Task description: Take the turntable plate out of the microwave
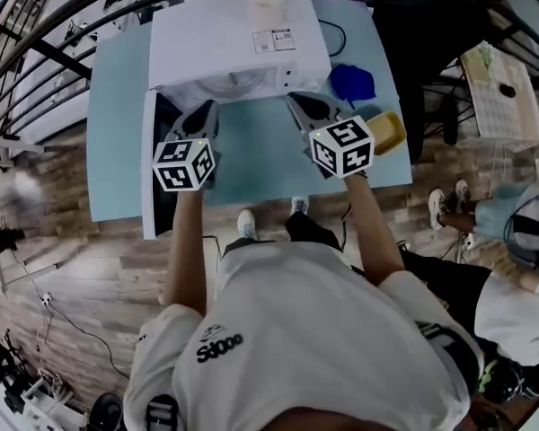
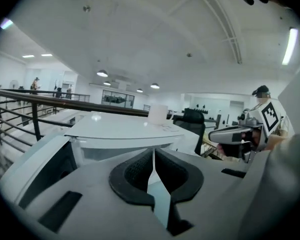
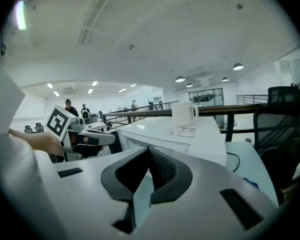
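plate [image 1: 238,83] in microwave [image 1: 238,34], 12 o'clock | likely glass: heavy, slick, fragile | pinch 6 o'clock rim | left gripper [image 2: 153,161], right gripper [image 3: 147,159]: fingers clenched, empty

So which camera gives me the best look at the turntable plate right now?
Head view: the turntable plate shows as a pale curved edge just inside the open microwave. Left gripper view catches the cavity's mouth, but no plate can be made out there. Right gripper view shows only the microwave's outside.
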